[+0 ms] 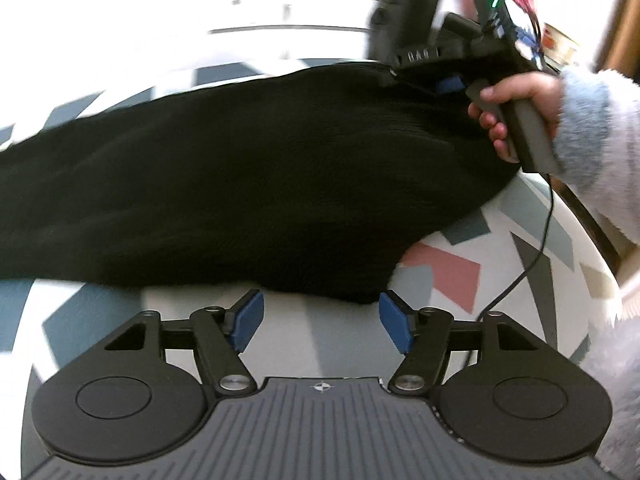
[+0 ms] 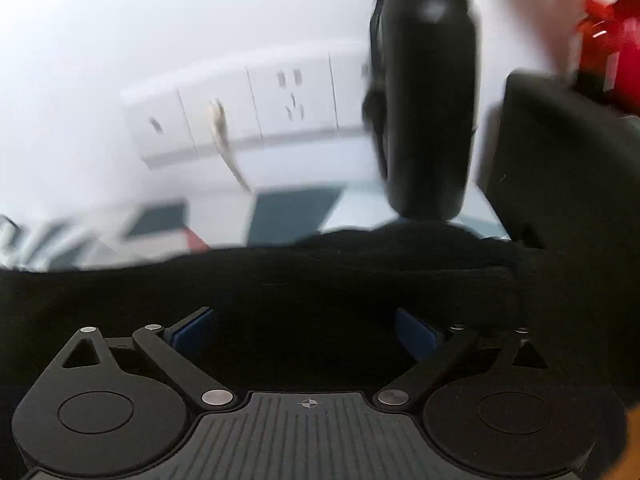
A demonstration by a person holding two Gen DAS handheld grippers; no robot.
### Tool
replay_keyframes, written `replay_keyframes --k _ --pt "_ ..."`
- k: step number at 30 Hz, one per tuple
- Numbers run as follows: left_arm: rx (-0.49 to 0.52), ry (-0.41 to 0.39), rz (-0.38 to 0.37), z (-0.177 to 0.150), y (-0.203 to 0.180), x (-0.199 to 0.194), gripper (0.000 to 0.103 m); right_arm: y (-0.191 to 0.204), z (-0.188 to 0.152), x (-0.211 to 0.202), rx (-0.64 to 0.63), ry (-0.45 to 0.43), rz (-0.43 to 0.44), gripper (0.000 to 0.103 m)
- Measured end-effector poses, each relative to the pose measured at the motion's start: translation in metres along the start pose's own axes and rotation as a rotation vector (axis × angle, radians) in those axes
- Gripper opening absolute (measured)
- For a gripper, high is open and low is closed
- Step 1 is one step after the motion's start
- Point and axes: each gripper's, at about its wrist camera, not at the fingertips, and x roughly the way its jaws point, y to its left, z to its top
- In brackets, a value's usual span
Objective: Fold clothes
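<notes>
A black knitted garment (image 1: 240,168) lies spread over a table with a patterned cloth (image 1: 452,276). My left gripper (image 1: 322,320) hovers at the garment's near edge, its blue pads (image 1: 250,320) wide apart with only tablecloth between them. In the left wrist view a hand in a fuzzy sleeve (image 1: 520,104) holds my right gripper (image 1: 448,86) at the garment's far right end. In the right wrist view my right gripper (image 2: 304,332) stands open right over the black garment (image 2: 280,280). Its pads (image 2: 192,332) press on nothing.
A tall black bottle (image 2: 428,100) stands on the table just beyond the garment. A black box (image 2: 560,160) and a red object (image 2: 608,20) sit to its right. Wall sockets (image 2: 240,112) line the white wall behind. A cable (image 1: 536,252) trails over the table's right side.
</notes>
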Motion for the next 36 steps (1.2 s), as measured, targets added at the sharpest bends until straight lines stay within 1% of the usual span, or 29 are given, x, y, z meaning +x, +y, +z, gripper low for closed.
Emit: replay_keyframes --k 2,4,6,7,9,12,15,17,20,22,24,27,30,32,36 --pt "-0.084 -0.015 0.027 -0.003 0.017 -0.008 0.067 -0.002 0.008 0.02 -0.007 0.024 -0.032 0.097" --pt "-0.167 -0.031 0.053 -0.006 0.034 -0.017 0.073 0.0 0.015 0.034 -0.019 0.032 -0.045 0.102" --pt "-0.258 -0.049 0.081 -0.009 0.052 -0.025 0.076 0.005 0.015 0.035 -0.028 0.032 -0.064 0.102" --pt "-0.327 -0.067 0.099 -0.012 0.065 -0.03 0.077 0.008 0.015 0.033 -0.015 0.031 -0.074 0.102" --pt "-0.467 -0.105 0.135 -0.017 0.093 -0.04 0.077 0.011 0.009 0.027 0.039 0.025 -0.076 0.102" --pt "-0.69 -0.181 0.178 -0.032 0.141 -0.055 0.077 0.013 -0.003 0.002 0.14 0.004 -0.053 0.102" --pt "-0.9 -0.268 0.209 -0.047 0.196 -0.07 0.077 0.018 -0.024 -0.026 0.287 -0.018 0.002 0.102" --pt "-1.012 -0.324 0.218 -0.055 0.234 -0.079 0.077 0.026 -0.041 -0.045 0.378 -0.046 0.036 0.102" --pt "-1.105 -0.382 0.219 -0.058 0.289 -0.087 0.077 0.056 -0.06 -0.066 0.443 -0.061 0.054 0.102" --pt "-1.163 -0.404 0.216 -0.057 0.326 -0.091 0.077 0.082 -0.067 -0.075 0.441 -0.061 0.072 0.102" --pt "-1.204 -0.418 0.213 -0.055 0.358 -0.093 0.077 0.11 -0.071 -0.081 0.44 -0.056 0.081 0.102" --pt "-1.246 -0.418 0.197 -0.056 0.396 -0.091 0.077 0.145 -0.074 -0.079 0.493 -0.032 0.105 0.102" --pt "-1.252 -0.382 0.182 -0.057 0.423 -0.081 0.077 0.176 -0.077 -0.074 0.557 -0.01 0.124 0.102" --pt "-1.234 -0.381 0.16 -0.055 0.435 -0.075 0.077 0.197 -0.079 -0.07 0.599 0.004 0.136 0.102" --pt "-1.186 -0.371 0.126 -0.047 0.448 -0.069 0.077 0.232 -0.08 -0.065 0.61 0.018 0.137 0.102"
